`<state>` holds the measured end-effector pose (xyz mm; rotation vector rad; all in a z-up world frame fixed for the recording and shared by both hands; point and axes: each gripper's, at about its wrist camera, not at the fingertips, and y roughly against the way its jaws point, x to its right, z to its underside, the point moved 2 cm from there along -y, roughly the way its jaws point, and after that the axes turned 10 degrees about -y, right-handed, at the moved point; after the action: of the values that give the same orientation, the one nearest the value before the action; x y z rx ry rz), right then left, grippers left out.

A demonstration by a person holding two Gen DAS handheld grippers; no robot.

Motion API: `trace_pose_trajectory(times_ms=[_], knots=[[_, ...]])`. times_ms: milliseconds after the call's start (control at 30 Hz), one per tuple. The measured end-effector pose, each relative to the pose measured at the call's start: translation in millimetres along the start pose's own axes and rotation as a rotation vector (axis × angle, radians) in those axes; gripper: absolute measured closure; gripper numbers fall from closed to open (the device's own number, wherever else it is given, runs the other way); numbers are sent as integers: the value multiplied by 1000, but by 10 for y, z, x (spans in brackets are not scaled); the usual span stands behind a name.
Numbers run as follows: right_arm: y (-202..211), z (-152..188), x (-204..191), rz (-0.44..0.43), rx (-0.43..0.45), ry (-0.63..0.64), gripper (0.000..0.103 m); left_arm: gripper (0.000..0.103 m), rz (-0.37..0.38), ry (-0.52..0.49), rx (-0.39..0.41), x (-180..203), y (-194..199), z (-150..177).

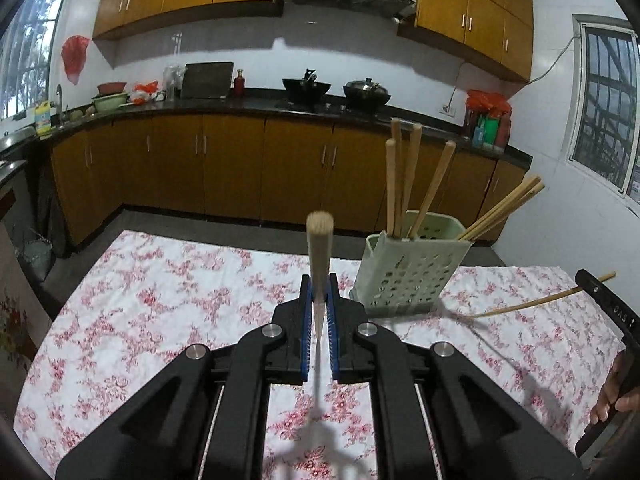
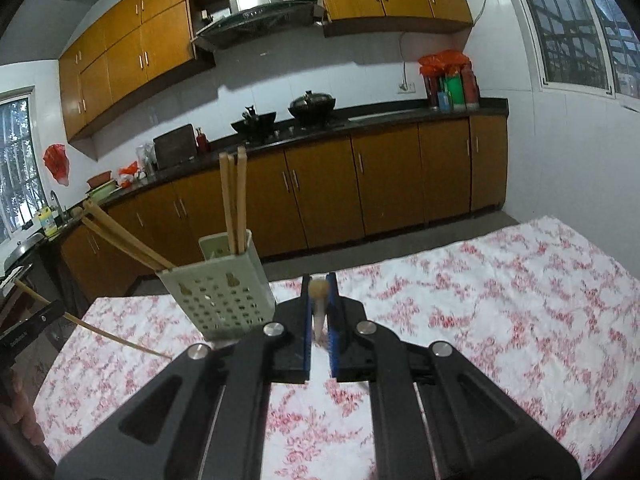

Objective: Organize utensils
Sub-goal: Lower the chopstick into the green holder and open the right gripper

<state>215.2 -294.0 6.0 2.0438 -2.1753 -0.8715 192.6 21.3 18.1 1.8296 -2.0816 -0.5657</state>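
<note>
My left gripper (image 1: 319, 292) is shut on a wooden chopstick (image 1: 319, 248) whose blunt end sticks up toward the camera, above the floral tablecloth (image 1: 160, 304). Just right of it stands the pale green perforated utensil holder (image 1: 404, 276), with several chopsticks (image 1: 404, 176) leaning in it. My right gripper (image 2: 319, 294) is shut on another chopstick (image 2: 319, 300), seen end-on; the utensil holder (image 2: 218, 288) stands to its left with several chopsticks (image 2: 234, 200) inside. The other gripper's chopstick (image 1: 540, 300) shows at the right edge of the left wrist view, and as a thin chopstick (image 2: 100, 332) at the left of the right wrist view.
The table's far edge (image 1: 224, 240) drops to a grey floor before brown cabinets (image 1: 232, 168). A dark counter holds a wok (image 1: 306, 89), a lidded pot (image 1: 366, 91) and bottles (image 1: 488, 126). A hand (image 1: 612, 396) holds the right tool at the frame's edge.
</note>
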Motion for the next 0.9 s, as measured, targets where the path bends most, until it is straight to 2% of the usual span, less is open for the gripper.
trace_pose_trajectory(times_ms=[233, 467, 633, 900], knots=[[76, -187, -130, -32, 36, 17, 95, 95, 35, -6, 32, 77, 38, -146], [291, -507, -285, -118, 95, 1, 95, 95, 92, -11, 92, 223, 167, -384], [453, -754, -486, -182, 164, 11, 95, 95, 141, -21, 151, 358, 278, -593], [512, -1137, -889, -250, 283, 32, 95, 95, 147, -47, 269, 535, 339, -1023]])
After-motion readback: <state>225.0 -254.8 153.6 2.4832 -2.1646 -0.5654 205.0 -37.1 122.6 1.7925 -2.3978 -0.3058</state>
